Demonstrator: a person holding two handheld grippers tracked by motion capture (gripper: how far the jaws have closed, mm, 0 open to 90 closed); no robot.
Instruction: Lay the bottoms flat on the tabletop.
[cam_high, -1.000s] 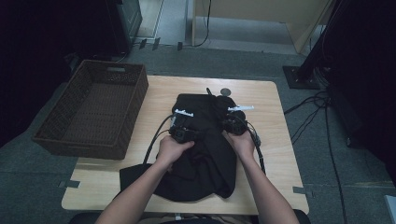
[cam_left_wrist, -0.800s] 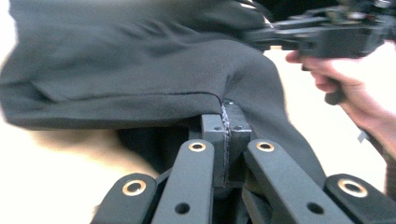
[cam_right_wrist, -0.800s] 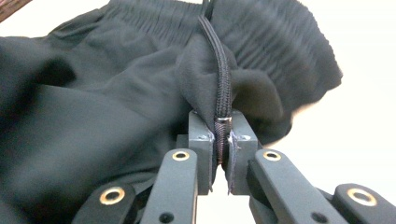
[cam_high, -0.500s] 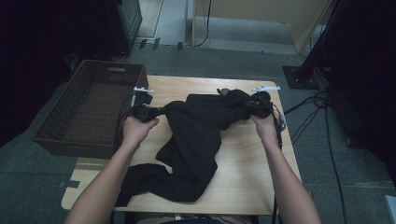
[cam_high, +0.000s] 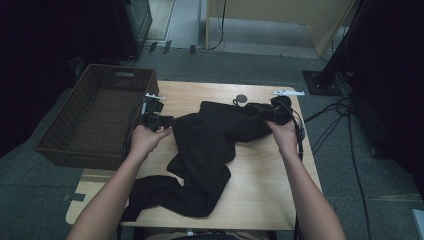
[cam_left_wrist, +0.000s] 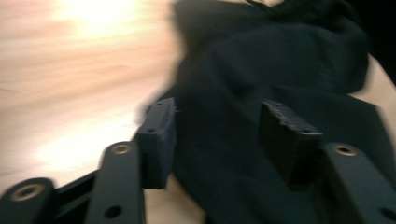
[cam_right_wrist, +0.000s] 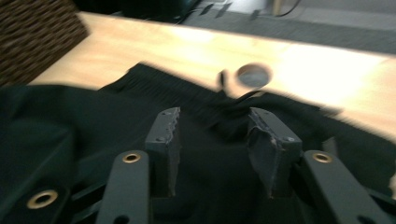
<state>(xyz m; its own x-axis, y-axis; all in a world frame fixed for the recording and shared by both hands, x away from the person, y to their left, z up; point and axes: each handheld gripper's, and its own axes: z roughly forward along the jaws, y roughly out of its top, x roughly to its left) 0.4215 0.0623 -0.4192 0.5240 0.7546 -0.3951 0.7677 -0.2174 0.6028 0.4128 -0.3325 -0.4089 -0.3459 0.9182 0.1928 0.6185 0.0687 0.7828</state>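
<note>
No readable text, label, brand, number or sign appears on anything in these blurred, dim views of the table.

the black garment (cam_high: 210, 145), bunched between the two grippers a second ago, has been drawn out sideways across the table (cam_high: 260, 180). the left gripper (cam_high: 156, 120) and right gripper (cam_high: 278, 111) have been moved well apart, and their jaws have just been opened over the cloth.

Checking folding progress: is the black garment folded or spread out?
Neither neatly: the black garment lies stretched across the table, rumpled, its lower part bunched at the near edge.
</note>
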